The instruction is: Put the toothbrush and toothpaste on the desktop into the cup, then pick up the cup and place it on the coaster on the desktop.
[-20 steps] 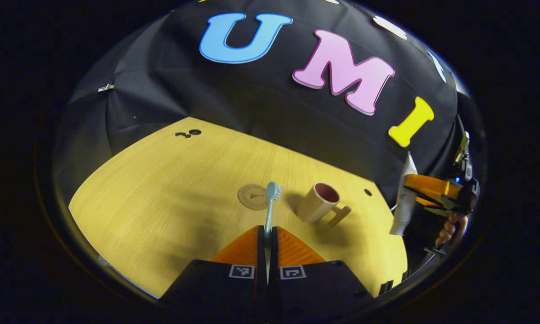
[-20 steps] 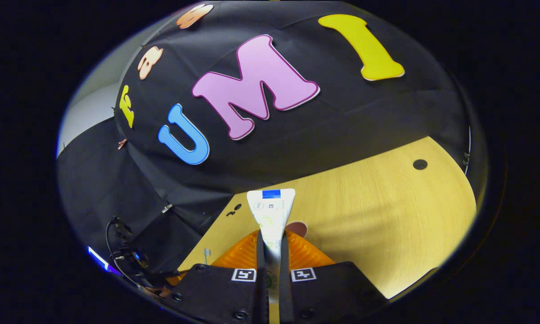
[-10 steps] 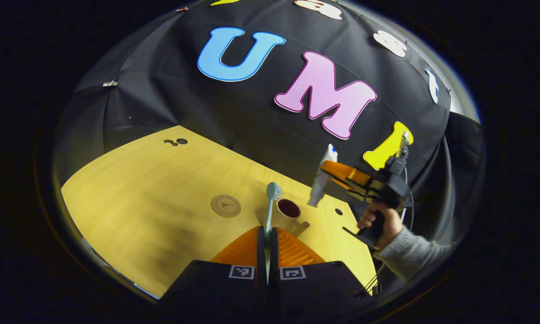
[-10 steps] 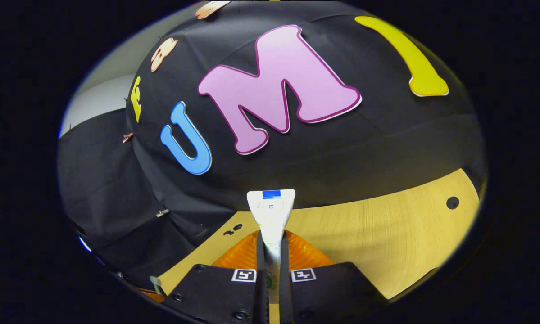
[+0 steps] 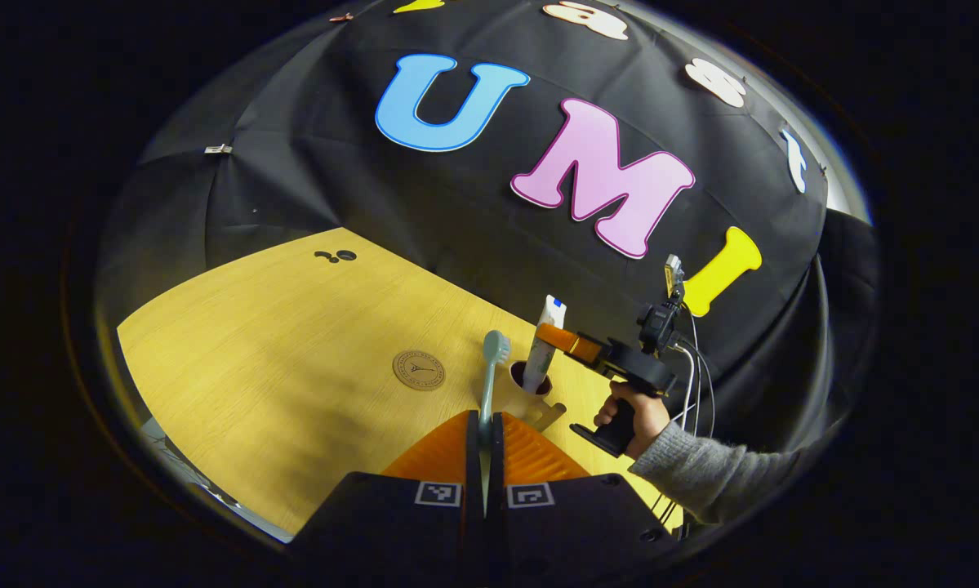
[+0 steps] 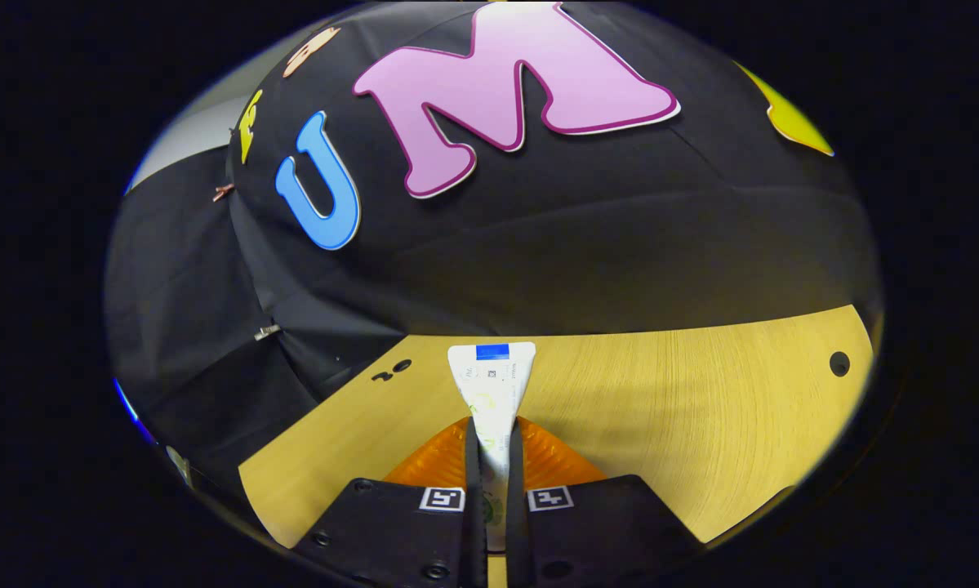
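The wooden surface (image 5: 277, 343) spreads from 9 o'clock toward the centre in the left gripper view, with the black booth wall (image 5: 456, 212) behind it. At 4 o'clock a hand (image 5: 632, 412) in a grey sleeve (image 5: 701, 478) holds the right gripper (image 5: 558, 336), whose fingers are closed on the toothpaste (image 5: 545, 343); the tube stands nearly upright with its lower end down inside the cup's mouth. The cup (image 5: 528, 384) stands on the surface just right of centre, its handle pointing toward 4 o'clock. The round coaster (image 5: 418, 370) lies flat at the cup's 9 o'clock, near but apart. At 6 o'clock the left gripper (image 5: 483, 425) has its fingers pressed shut on the toothbrush (image 5: 490, 376), bristle head uppermost. In the right gripper view the toothpaste (image 6: 491, 392) rises between the closed orange fingers (image 6: 432, 461).
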Demonstrator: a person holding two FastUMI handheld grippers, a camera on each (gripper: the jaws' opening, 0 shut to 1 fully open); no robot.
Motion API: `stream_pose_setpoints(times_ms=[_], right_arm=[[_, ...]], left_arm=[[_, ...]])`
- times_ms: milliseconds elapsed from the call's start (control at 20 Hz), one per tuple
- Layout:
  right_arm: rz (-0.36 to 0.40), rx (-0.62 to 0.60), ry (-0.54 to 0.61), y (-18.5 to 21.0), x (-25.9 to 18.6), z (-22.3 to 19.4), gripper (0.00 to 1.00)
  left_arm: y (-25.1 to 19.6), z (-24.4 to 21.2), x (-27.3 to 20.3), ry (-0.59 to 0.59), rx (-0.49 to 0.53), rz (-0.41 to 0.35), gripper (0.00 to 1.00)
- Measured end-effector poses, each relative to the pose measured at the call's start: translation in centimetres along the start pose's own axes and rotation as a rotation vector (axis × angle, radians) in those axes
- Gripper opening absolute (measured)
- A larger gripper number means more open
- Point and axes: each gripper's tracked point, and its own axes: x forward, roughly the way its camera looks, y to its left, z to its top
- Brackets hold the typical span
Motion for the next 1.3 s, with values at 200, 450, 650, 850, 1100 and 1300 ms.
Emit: stream_pose_setpoints(times_ms=[200, 450, 650, 850, 1100, 1300], right_arm=[[0.009, -0.064, 0.016, 0.2, 0.0, -1.6, 0.13], [0.013, -0.104, 0.021, 0.4, -0.4, -2.2, 0.16], [0.015, -0.082, 0.075, 0.1, -0.9, -3.6, 0.19], [0.018, -0.067, 0.122, 0.1, -1.8, -5.4, 0.22], [0.037, 0.040, 0.124, 0.6, -3.1, -4.6, 0.33], [0.024, 0.104, 0.109, -0.6, -5.1, -3.8, 0.49]], left_arm=[[-0.4, 0.4, 0.3, -0.016, -0.015, 0.002, 0.06], [-2.4, 2.5, 2.6, -0.071, -0.030, -0.040, 0.06], [-4.7, 4.8, 6.0, -0.130, -0.044, -0.104, 0.06], [-6.4, 6.9, 9.5, -0.210, -0.108, -0.168, 0.06], [-6.7, 8.6, 13.9, -0.280, -0.177, -0.168, 0.11], [-6.4, 9.0, 17.0, -0.321, -0.206, -0.142, 0.06]])
